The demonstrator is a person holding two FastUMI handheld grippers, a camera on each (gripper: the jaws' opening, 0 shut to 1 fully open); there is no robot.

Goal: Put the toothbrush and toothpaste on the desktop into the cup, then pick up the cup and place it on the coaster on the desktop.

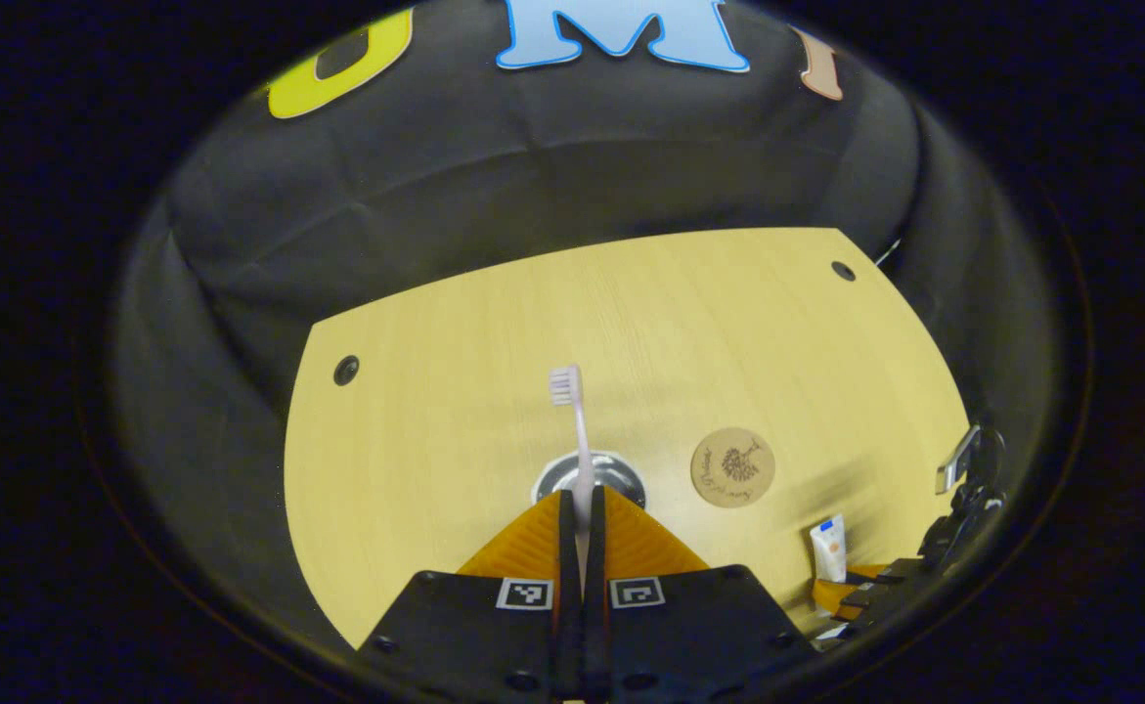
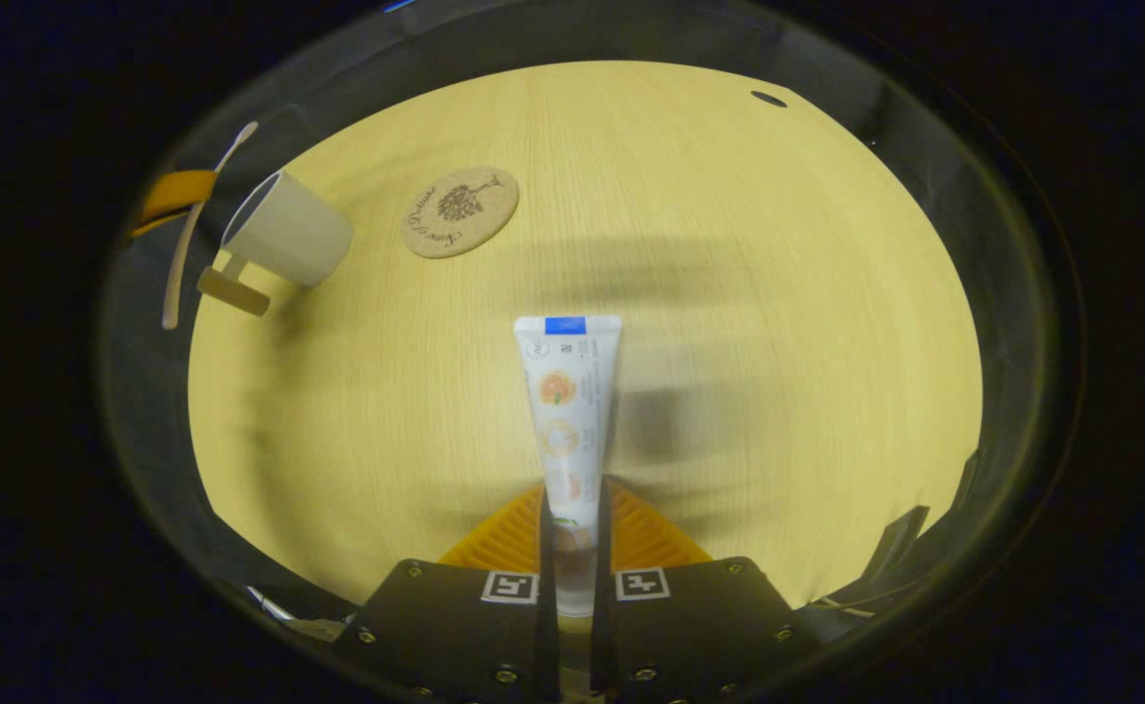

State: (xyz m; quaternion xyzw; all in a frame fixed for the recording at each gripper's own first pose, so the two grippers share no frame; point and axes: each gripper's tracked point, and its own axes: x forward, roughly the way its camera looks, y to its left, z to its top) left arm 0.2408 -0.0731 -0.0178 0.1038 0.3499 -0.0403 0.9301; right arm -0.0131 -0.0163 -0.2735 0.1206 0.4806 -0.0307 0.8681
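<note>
Toothbrush (image 1: pixel 577 440) and toothpaste (image 2: pixel 568 411) are both riding in your claws above the tabletop (image 1: pixel 709 323), with the cup (image 2: pixel 288 230) waiting to receive them. Your left claw (image 1: pixel 580 518) is pinching the toothbrush handle between nearly closed fingers, bristles pointing toward 12 o'clock in the left gripper view, and the cup's open mouth is sitting directly beneath the claw. Your right claw (image 2: pixel 572 528) is gripping the toothpaste by its cap end, the flat crimped end pointing to 12 o'clock. In the right gripper view the cup is standing at 10 o'clock with the toothbrush hanging at its far side, and the coaster (image 2: pixel 460 211) is lying at 11 o'clock, just beside the cup and bare.

You are most likely lowering the toothbrush first. Keep it centred over the mouth and release only once the lower end is well inside, since a long handle let go high could tip out or knock the light cup. Hold your right claw back until the left one is clear, then bring the tube in steeply so it is not catching the rim.
</note>
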